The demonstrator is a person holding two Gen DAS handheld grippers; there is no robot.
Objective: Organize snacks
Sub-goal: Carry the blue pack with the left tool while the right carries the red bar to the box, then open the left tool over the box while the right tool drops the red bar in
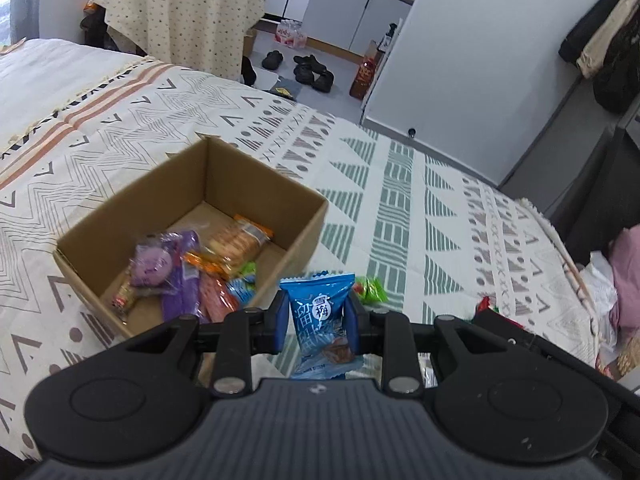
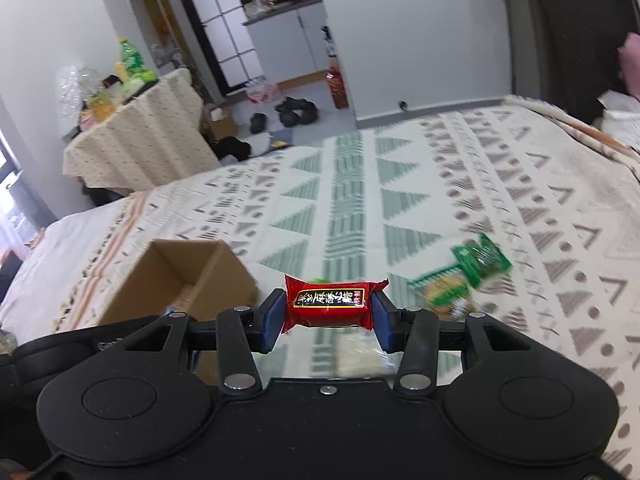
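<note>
My left gripper [image 1: 317,322] is shut on a blue snack packet [image 1: 320,312], held above the bed just right of an open cardboard box [image 1: 120,216]. The box holds several snacks, among them a purple packet [image 1: 160,264] and an orange cracker pack [image 1: 236,242]. A small green packet [image 1: 370,289] lies on the bed behind the blue one. My right gripper [image 2: 326,320] is shut on a red snack packet [image 2: 330,306], held above the bed to the right of the box [image 2: 180,276]. A green snack packet [image 2: 464,276] lies on the bed to its right.
The patterned bedspread [image 1: 400,184] covers the bed. A table with a dotted cloth [image 1: 180,12] stands beyond the bed, with bottles [image 2: 132,60] on it. Shoes [image 1: 308,68] lie on the floor. A white door panel [image 1: 460,60] and dark furniture [image 2: 580,32] stand at the right.
</note>
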